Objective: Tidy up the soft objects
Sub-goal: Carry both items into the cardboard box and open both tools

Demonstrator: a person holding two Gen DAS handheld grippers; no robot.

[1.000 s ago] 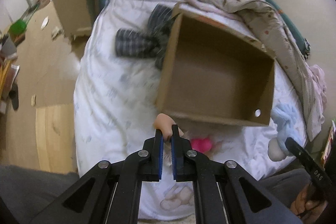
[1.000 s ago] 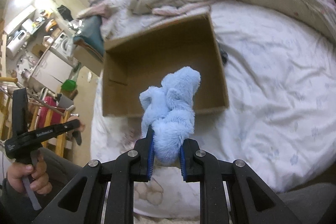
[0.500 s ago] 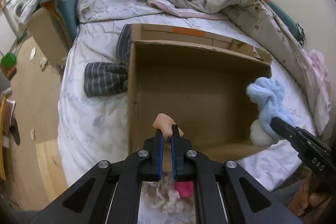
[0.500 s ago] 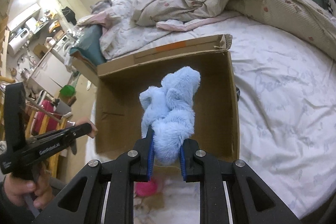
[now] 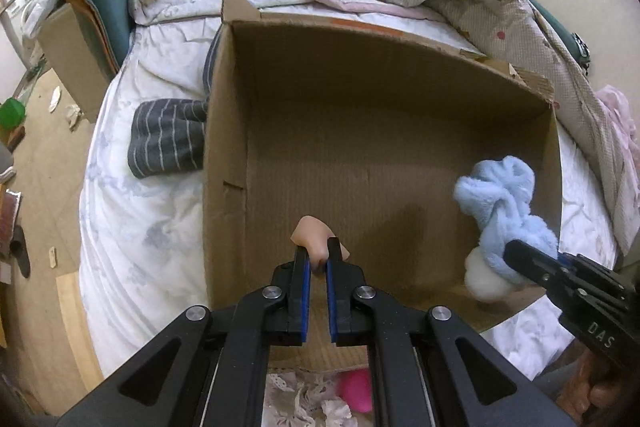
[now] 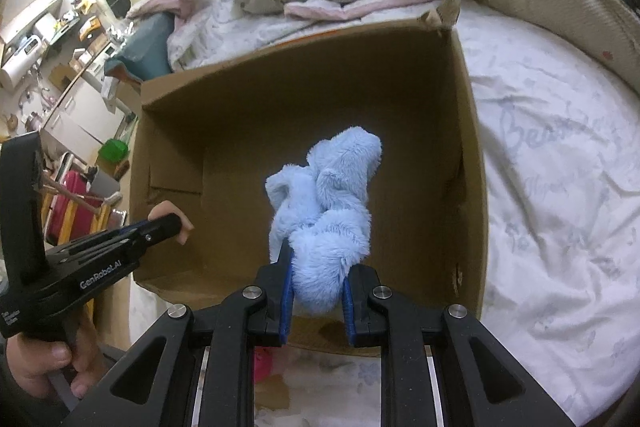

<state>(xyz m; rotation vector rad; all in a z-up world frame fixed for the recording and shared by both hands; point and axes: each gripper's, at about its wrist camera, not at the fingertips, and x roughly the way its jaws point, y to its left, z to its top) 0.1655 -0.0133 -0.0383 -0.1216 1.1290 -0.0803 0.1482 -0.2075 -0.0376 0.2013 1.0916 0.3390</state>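
The left gripper was clamped on one small peach-coloured soft toy, which jutted from its tips above the floor of the single open brown cardboard box. The right gripper squeezed one fluffy light-blue plush toy between its blue pads, over the same box on the white bedsheet.

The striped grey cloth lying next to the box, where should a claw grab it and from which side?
Grab the striped grey cloth at its rounded outer end, the part farthest from the cardboard box, coming from above on the open sheet side. Its other end runs up against or behind the box wall, so that side leaves no room, while the free end bulges up from the bed sheet and looks pinchable.
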